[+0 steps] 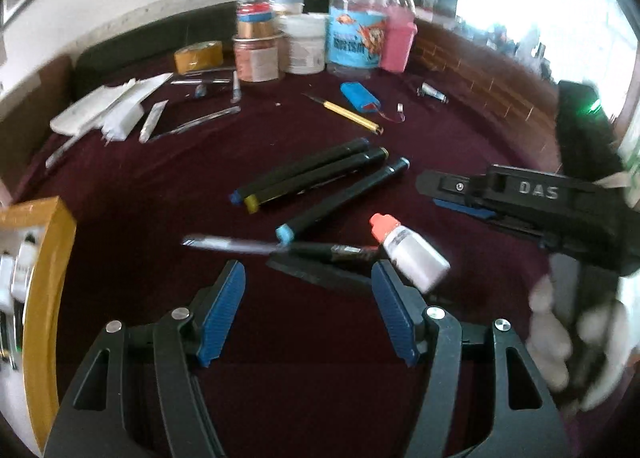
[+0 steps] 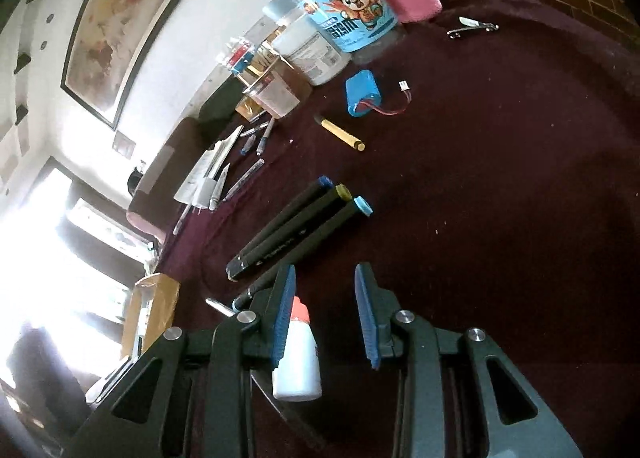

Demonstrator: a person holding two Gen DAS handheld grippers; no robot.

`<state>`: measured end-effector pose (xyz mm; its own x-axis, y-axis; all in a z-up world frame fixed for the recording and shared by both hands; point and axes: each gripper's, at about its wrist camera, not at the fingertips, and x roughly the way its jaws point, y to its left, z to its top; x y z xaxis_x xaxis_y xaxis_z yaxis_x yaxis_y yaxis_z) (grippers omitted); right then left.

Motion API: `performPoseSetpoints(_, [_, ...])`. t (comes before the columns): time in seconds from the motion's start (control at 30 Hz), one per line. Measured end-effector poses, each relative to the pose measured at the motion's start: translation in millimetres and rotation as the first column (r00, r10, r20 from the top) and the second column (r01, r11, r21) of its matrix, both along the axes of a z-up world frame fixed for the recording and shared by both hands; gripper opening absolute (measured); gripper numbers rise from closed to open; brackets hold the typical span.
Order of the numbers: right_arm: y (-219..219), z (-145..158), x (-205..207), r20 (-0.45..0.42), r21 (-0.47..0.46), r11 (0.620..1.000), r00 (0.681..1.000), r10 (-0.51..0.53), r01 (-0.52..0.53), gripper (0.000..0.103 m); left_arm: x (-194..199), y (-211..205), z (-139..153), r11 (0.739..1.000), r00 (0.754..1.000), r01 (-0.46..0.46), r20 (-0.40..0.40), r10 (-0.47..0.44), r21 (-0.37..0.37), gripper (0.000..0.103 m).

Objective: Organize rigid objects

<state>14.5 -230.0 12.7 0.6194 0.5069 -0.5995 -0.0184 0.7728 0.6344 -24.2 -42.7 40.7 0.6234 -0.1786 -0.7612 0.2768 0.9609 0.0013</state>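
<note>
Dropper bottle (image 1: 408, 254) lies just right of three markers (image 1: 316, 182). Left tongs (image 1: 308, 314) spread above it, empty. Right tongs (image 2: 325, 316) apart, bottle unpinched. Next: close on bottle.

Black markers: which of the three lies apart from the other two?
The light-blue-capped marker. The dark-blue-capped marker and yellow-capped marker lie side by side, touching; this one is angled off, nearer the left gripper.

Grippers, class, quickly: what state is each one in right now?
Left gripper: open, nothing between its fingers.
Right gripper: open; small white bottle lies by its fingers, not clamped.
</note>
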Motion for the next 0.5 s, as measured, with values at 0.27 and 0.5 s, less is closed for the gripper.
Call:
performPoseSetpoints(0.27, [-3, -1, -2, 0.007, 0.000, 1.000, 1.000, -0.010, 0.010, 0.027, -6, -29, -29, 0.944, 0.992, 0.080, 0.063, -0.106, 0.319, 0.067])
performPoseSetpoints(0.5, [-4, -2, -3, 0.000, 0.003, 1.000, 1.000, -0.014, 0.014, 0.028, -29, 34, -27, 0.945, 0.997, 0.058, 0.032, -0.072, 0.322, 0.067])
